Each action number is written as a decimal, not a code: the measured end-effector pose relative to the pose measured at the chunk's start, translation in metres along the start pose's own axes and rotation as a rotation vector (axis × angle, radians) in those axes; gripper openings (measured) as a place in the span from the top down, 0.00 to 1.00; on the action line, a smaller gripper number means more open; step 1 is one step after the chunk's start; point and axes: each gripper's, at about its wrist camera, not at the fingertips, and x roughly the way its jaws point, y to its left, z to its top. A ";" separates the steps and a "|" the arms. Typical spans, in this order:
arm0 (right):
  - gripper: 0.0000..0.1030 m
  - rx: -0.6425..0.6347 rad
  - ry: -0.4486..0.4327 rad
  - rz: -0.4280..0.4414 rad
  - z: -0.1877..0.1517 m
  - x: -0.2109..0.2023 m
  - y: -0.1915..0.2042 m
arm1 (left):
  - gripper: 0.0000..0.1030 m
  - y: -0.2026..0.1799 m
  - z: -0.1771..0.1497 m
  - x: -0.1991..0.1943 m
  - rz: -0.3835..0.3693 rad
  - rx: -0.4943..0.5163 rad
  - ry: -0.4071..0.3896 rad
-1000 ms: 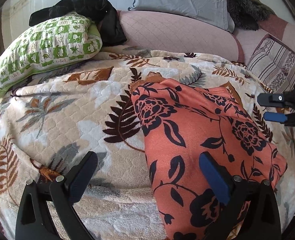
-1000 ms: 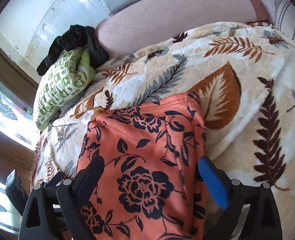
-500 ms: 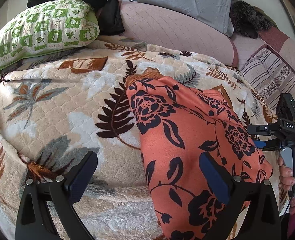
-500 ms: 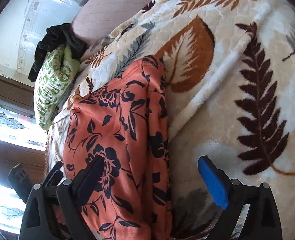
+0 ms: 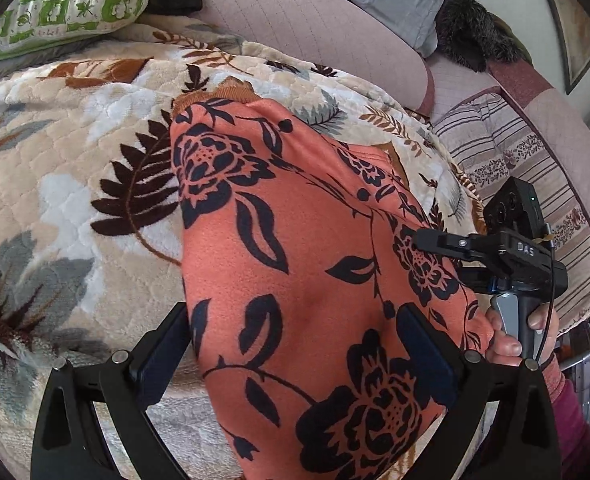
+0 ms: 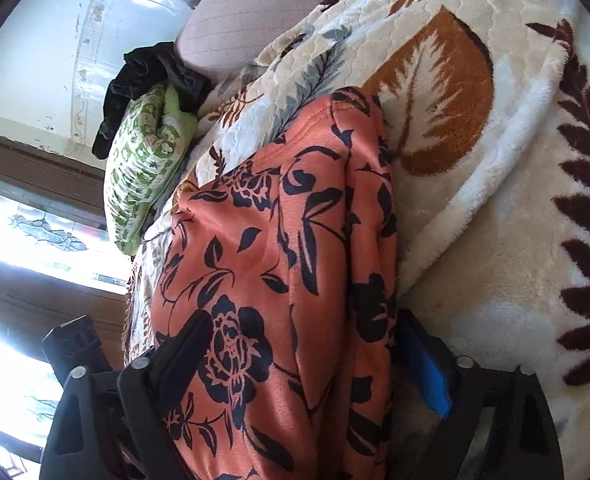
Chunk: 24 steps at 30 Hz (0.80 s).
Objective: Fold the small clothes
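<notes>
One orange flowered garment [image 5: 295,264] lies on the leaf-patterned blanket [image 5: 75,184], between both grippers' jaws. The left gripper [image 5: 295,344] stands wide open; the right gripper [image 6: 311,360] has just been closing, grip uncertain. One green pillow [image 5: 71,4] lies beyond the garment.

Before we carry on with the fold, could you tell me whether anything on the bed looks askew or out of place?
Nothing is spilled or damaged. The orange floral garment lies slanted across the leaf-print blanket, one long side doubled under in a lumpy roll. A black garment sits heaped on the green pillow.
</notes>
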 end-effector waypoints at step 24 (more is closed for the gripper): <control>0.59 -0.224 -0.123 -0.008 -0.080 -0.014 0.147 | 0.54 -0.020 -0.042 -0.133 0.211 0.188 -0.187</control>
